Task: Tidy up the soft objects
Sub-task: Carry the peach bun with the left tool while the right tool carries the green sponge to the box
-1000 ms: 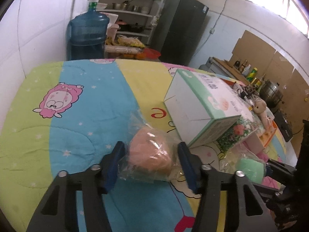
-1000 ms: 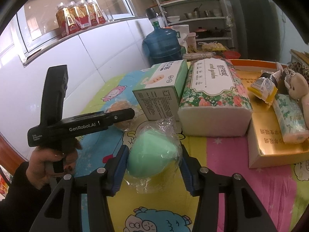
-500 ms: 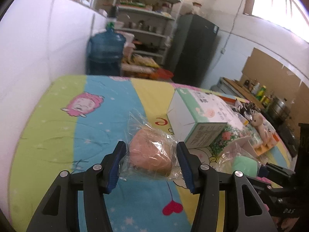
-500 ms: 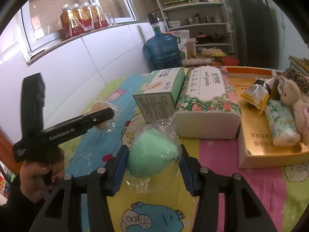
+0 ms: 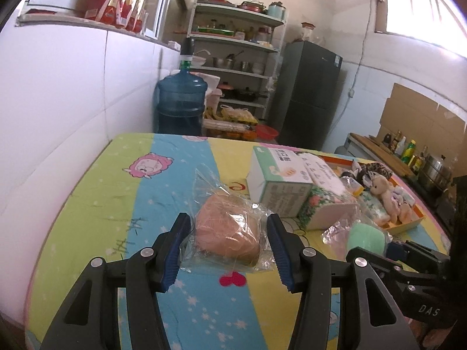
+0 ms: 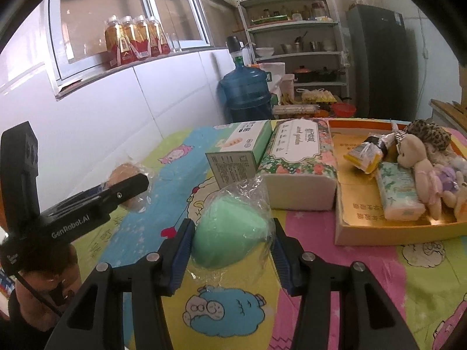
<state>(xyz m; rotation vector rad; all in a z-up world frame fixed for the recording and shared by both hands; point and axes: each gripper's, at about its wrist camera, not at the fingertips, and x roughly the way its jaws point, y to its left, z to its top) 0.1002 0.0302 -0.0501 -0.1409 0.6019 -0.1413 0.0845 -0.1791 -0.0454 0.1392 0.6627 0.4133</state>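
1. My left gripper (image 5: 229,240) is closed on a peach-coloured soft object (image 5: 227,232) wrapped in a clear plastic bag; both blue pads press into the wrapping and the bundle hangs above the cartoon-print cloth (image 5: 131,204).
2. My right gripper (image 6: 232,240) is clamped on a mint-green soft object (image 6: 230,230), also in a clear bag, held above the yellow stripe of the cloth.
3. From the right wrist view, my left gripper sits at the near left, its peach bundle over the blue stripe, well apart from the green one.
4. Beyond the green object stand a white-and-green box (image 6: 242,151) and, touching its right side, a floral tissue pack (image 6: 300,163).
5. Right of the tissue pack lies a gold tray (image 6: 379,230) holding a plush bear (image 6: 420,172), a small tissue packet (image 6: 400,192) and a yellow packet (image 6: 364,154).
6. At the far end, past the table, a blue water jug (image 6: 246,93) stands by the wall, with shelves (image 6: 294,40) and a dark fridge (image 6: 379,64) to its right.
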